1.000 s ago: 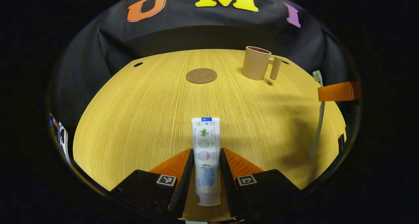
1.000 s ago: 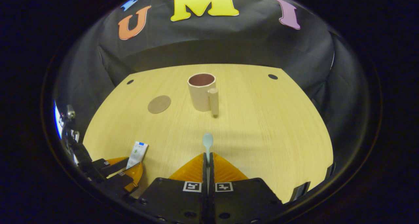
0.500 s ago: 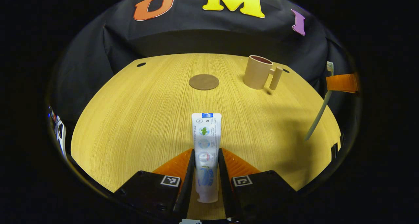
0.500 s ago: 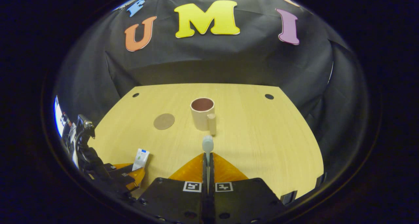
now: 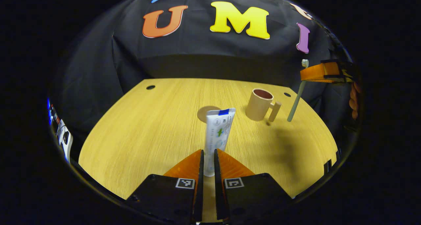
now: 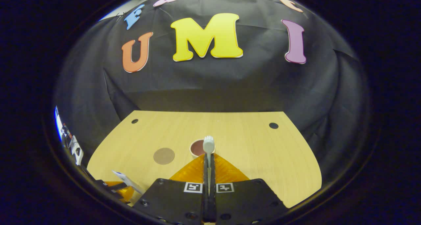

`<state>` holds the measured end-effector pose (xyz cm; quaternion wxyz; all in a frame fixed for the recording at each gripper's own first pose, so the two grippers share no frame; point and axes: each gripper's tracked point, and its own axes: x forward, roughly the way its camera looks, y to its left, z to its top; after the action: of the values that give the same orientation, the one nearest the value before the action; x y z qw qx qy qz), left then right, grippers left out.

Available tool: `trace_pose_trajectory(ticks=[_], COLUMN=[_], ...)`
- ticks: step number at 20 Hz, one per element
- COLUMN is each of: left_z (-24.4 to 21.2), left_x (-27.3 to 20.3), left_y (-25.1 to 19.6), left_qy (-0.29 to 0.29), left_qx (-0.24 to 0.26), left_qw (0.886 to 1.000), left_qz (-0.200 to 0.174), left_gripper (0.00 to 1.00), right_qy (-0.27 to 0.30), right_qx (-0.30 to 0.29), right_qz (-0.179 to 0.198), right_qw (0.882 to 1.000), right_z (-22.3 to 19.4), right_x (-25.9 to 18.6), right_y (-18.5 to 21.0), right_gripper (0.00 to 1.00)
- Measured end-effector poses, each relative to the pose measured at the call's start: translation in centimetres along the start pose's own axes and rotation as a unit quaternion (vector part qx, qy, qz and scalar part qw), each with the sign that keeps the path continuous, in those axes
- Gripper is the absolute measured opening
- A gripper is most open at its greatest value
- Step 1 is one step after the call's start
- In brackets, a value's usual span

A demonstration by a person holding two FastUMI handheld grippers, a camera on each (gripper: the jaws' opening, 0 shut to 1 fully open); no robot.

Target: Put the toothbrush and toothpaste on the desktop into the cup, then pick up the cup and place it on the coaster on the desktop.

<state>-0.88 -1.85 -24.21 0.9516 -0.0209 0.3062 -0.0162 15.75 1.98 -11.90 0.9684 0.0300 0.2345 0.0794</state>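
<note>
Left gripper view first: the left gripper [image 5: 207, 159] has its two fingers pinched on the lower end of the toothpaste [image 5: 217, 133], which stands up off the table [image 5: 138, 133] and leans a little to the right. Behind the tube's top edge lies the round brown coaster [image 5: 205, 110], partly hidden. To the right of it stands the cup [image 5: 259, 104], upright, its handle pointing right. Off at the far right the right gripper [image 5: 320, 73] is held in the air by a hand [image 5: 353, 98], and the toothbrush [image 5: 297, 98] hangs slanted from it with the bristle end up, its lower tip just right of the cup's handle.

From the right gripper view, the right gripper [image 6: 209, 167] has its fingers pressed together on the toothbrush [image 6: 208, 146], whose head sticks out in front of the cup [image 6: 197, 148]. The coaster [image 6: 163, 156] sits left of the cup, apart from it. Low on the left are the left gripper [image 6: 120, 188] and the toothpaste [image 6: 126, 181].
</note>
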Motion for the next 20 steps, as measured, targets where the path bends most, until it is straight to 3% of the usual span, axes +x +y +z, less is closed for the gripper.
trace_pose_trajectory(ticks=[4,8,10,11,12,13,14,16,20], left_z=[2.2,0.4,0.4,0.6,0.8,1.0,1.1,1.1,1.0], left_x=[0.3,1.4,2.2,2.6,2.9,3.5,4.1,5.3,7.8], left_y=[0.2,0.1,-0.3,-0.8,-1.2,-1.8,-2.4,-3.4,-5.0], left_qy=[-0.025,0.018,0.024,0.022,0.021,0.022,0.026,0.034,0.045], left_qx=[0.025,-0.003,0.001,0.006,0.014,0.024,0.032,0.039,0.047], left_qw=[0.999,1.0,1.0,1.0,1.0,0.999,0.999,0.998,0.997], left_qz=[0.004,0.005,0.002,-0.005,-0.012,-0.018,-0.024,-0.03,-0.035], left_gripper=[0.2,0.22,0.4,0.55,0.56,0.73,0.8,0.89,0.89], right_qy=[-0.018,-0.022,-0.021,-0.02,-0.019,-0.019,-0.021,-0.022,-0.023], right_qx=[-0.018,-0.021,-0.024,-0.025,-0.025,-0.024,-0.024,-0.024,-0.027], right_qz=[0.016,0.03,0.032,0.031,0.033,0.034,0.035,0.037,0.044], right_qw=[1.0,0.999,0.999,0.999,0.999,0.999,0.999,0.999,0.998], right_z=[2.8,3.9,4.1,4.2,4.4,4.5,4.7,5.1,5.6], right_x=[2.6,5.0,6.4,7.1,7.6,8.1,8.4,9.1,10.5], right_y=[1.6,2.8,3.1,3.1,3.3,3.4,3.4,3.4,3.4], right_gripper=[0.0,0.0,0.0,0.0,0.0,0.0,0.0,0.0,0.0])
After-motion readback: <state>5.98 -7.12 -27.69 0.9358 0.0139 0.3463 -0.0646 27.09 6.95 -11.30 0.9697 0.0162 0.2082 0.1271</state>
